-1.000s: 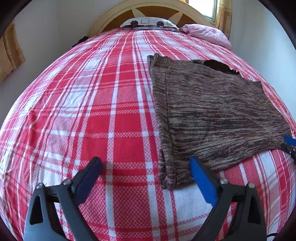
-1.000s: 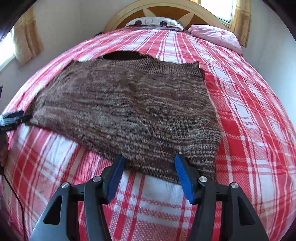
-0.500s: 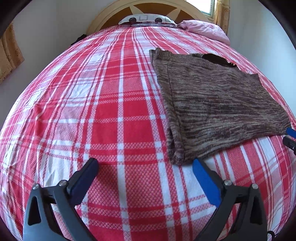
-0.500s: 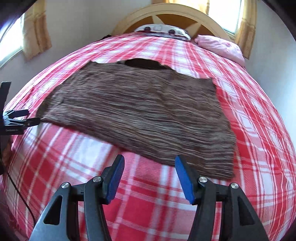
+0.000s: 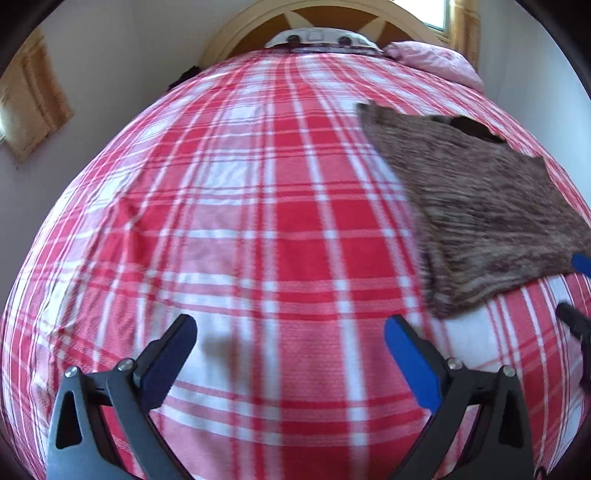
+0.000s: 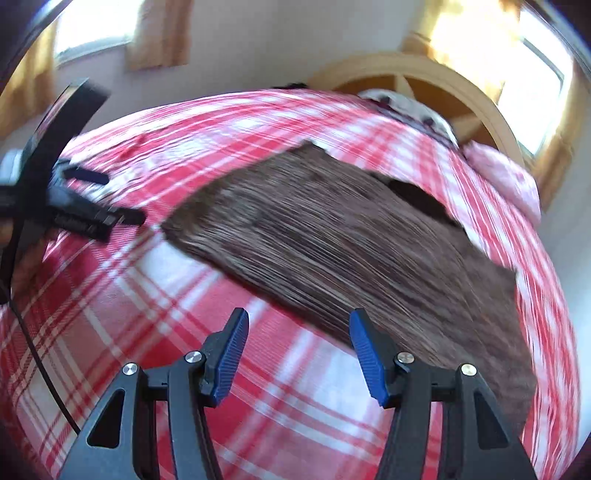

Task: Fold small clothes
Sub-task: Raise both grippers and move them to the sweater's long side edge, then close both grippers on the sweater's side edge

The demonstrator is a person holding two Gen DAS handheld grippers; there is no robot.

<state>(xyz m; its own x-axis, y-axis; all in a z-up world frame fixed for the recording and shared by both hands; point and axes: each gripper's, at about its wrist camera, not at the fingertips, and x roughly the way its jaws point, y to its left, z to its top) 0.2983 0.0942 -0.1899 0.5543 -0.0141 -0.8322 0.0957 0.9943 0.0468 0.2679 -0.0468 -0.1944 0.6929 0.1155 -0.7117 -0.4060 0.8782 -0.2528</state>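
Note:
A brown knitted sweater (image 5: pixel 480 206) lies flat on the red-and-white plaid bedspread (image 5: pixel 258 221), its neck opening toward the headboard. My left gripper (image 5: pixel 288 332) stands open over bare bedspread, to the left of the sweater's near corner, with nothing between its fingers. My right gripper (image 6: pixel 298 321) is open too and holds nothing; it hovers just short of the sweater (image 6: pixel 351 240) at its near hem. The right gripper (image 5: pixel 576 288) shows at the right edge of the left wrist view. The left gripper (image 6: pixel 118 197) shows at the left of the right wrist view, blurred.
A curved wooden headboard (image 5: pixel 332 22) closes the far end of the bed, with a pink pillow (image 5: pixel 436 62) and a white object (image 5: pixel 321 38) in front of it. Curtained windows (image 6: pixel 532 74) are in the walls. A black cable (image 6: pixel 40 365) hangs at the left.
Both grippers have drawn back from the sweater's near hem. The left one slid left over bare bedspread. The right one moved sideways and rolled, tilting its view. The sweater lies as before.

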